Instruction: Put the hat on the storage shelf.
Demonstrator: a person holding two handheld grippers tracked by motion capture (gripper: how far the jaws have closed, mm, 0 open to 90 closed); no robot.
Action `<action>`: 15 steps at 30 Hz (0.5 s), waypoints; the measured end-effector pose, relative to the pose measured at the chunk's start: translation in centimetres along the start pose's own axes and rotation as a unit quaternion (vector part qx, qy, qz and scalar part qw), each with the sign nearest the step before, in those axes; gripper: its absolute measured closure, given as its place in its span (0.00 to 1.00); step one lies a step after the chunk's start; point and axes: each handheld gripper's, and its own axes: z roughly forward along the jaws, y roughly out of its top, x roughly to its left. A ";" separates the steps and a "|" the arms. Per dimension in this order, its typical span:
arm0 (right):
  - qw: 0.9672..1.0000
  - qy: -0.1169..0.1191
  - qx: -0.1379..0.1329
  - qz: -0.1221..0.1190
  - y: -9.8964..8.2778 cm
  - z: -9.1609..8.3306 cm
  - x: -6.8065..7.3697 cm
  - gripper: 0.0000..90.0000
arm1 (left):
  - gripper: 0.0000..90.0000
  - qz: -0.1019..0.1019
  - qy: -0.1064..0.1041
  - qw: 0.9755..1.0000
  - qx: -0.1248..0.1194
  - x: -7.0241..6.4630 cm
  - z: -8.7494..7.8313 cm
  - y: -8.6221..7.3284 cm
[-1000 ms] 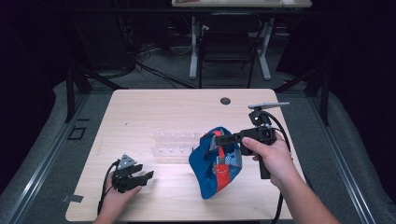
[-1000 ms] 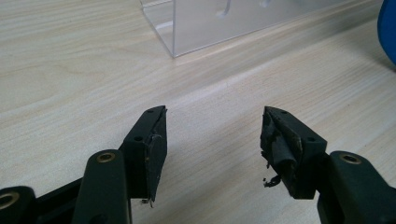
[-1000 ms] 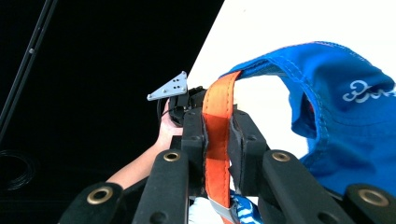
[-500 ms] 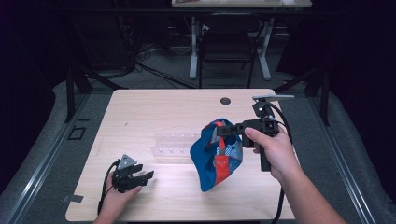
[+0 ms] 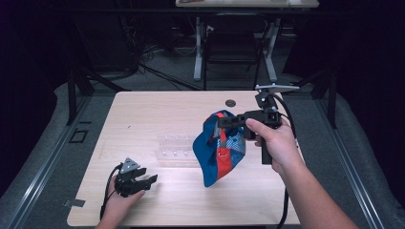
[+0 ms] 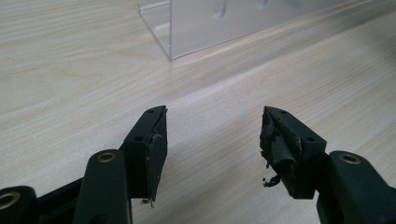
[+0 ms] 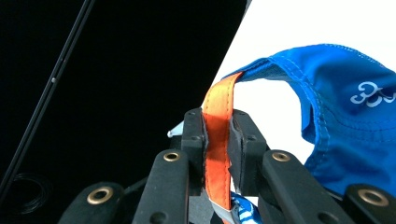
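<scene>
Wooden table (image 5: pixel 167 114) | dark room | right tongs (image 5: pixel 223 122) clamp cap strap (image 7: pixel 215 140)

Blue cap (image 5: pixel 217 150) – orange strap (image 7: pixel 217 140) (white logo) – pale wood table (image 5: pixel 157 109).

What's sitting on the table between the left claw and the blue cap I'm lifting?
A clear plastic rack lies between the left claw and the blue and orange fabric cap in the high view; bare wood elsewhere.
</scene>
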 end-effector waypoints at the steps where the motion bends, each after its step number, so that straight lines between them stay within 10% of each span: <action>1: 1.000 0.000 -0.004 -0.001 0.3 0.0 0.1 0.86 | 0.47 0.004 -0.001 1.000 0.001 0.0 0.0 0.0; 15: 1.000 -0.001 -0.020 0.002 1.8 0.3 0.6 0.86 | 0.48 0.015 -0.013 1.000 -0.013 -1.1 -0.2 0.5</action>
